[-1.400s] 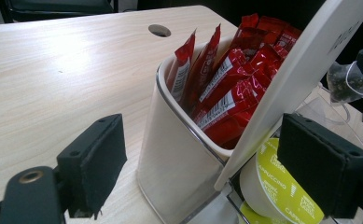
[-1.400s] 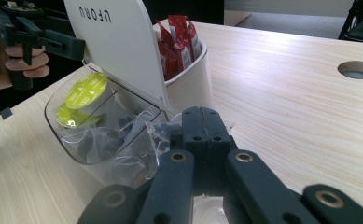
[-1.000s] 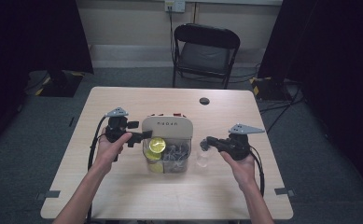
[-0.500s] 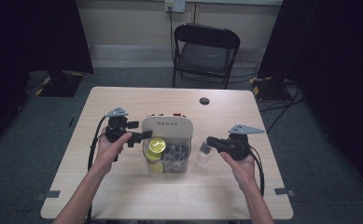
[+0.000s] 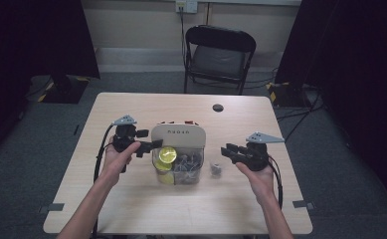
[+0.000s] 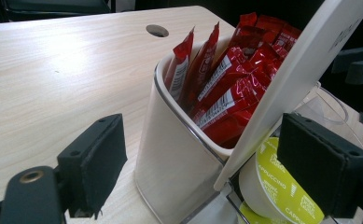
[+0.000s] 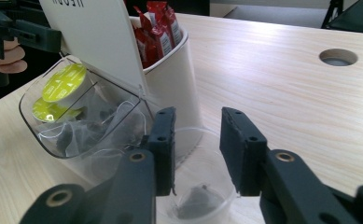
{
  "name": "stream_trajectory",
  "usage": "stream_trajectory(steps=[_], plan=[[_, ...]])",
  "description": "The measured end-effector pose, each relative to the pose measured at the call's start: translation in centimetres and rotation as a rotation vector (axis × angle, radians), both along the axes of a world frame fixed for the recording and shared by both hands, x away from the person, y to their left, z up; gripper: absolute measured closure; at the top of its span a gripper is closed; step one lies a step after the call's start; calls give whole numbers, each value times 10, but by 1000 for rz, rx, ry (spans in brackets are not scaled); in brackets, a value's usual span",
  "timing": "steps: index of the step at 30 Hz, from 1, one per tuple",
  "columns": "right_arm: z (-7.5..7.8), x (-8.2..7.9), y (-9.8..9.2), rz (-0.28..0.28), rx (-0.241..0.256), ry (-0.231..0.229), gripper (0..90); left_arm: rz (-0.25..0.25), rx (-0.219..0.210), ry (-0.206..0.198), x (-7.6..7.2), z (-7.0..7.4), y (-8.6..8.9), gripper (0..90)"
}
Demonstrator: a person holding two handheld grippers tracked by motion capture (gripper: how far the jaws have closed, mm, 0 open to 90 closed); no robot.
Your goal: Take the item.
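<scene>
Dark room, grey carpet, one black folding chair (image 5: 220, 55) behind a light wood table (image 5: 131, 209) with a round cable hole (image 5: 218, 107) near its far edge.

At mid-table stands a white organiser (image 5: 177, 135) with its lid (image 6: 305, 70) tilted up. Its rear compartment holds upright red sachets (image 6: 226, 88). Its clear front bin (image 7: 76, 135) holds yellow-green-topped capsules (image 7: 63, 80) and, as far as can be made out, clear-wrapped tea bags (image 7: 81, 133).

The left hand-held gripper (image 5: 142, 144) is at the organiser's left side, level with the lid. In the left gripper view its jaws are spread wide, one jaw on the open table side and the other in front of a capsule at the front bin; no contact with either can be confirmed.

A small clear plastic cup (image 7: 200, 196) stands on the table just to the right of the bin, with a dark object in it that is too blurred to identify. The right hand-held gripper (image 5: 232, 152) is just to the right of the cup. In the right gripper view its jaws are parted, with the cup low between them; nothing is pinched.
</scene>
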State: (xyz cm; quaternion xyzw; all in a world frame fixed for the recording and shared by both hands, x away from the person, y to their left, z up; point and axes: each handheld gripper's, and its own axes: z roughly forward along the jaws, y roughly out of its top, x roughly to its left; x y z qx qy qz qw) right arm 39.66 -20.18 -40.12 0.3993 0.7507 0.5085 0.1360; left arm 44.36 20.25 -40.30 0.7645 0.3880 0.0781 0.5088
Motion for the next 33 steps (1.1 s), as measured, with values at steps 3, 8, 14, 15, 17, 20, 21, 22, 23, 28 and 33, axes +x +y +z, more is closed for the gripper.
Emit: stream_trajectory(steps=[3, 8, 14, 15, 17, 20, 21, 22, 23, 28, 33], plan=[[3, -5, -6, -22, -9, -4, 594, 0, 3, -2, 0, 0, 0, 154], [4, -12, -11, -37, -21, -9, 554, 4, 4, -3, 0, 1, 0, 154], [-13, -22, -22, -65, -60, 31, 480, 10, 1, -4, -1, 2, 1, 156], [-16, -22, -24, -68, -61, 39, 467, 10, 3, -4, -1, 2, 1, 156], [-21, -24, -27, -77, -69, 55, 428, 12, 5, -4, -2, 3, 2, 157], [-26, -28, -33, -92, -81, 66, 381, 9, 0, -9, -4, 5, 1, 160], [-28, -30, -36, -102, -87, 69, 367, 8, 1, -11, -4, 6, 1, 160], [-30, -31, -39, -107, -96, 73, 359, 6, 3, -11, -4, 6, 1, 160], [-32, -33, -41, -113, -105, 79, 349, 8, 9, -10, -5, 6, 2, 160], [-53, -36, -52, -159, -143, 133, 302, -4, 4, -4, -6, 9, 4, 160], [-71, -31, -57, -209, -204, 171, 232, 5, 7, -25, -10, 18, 11, 164]])
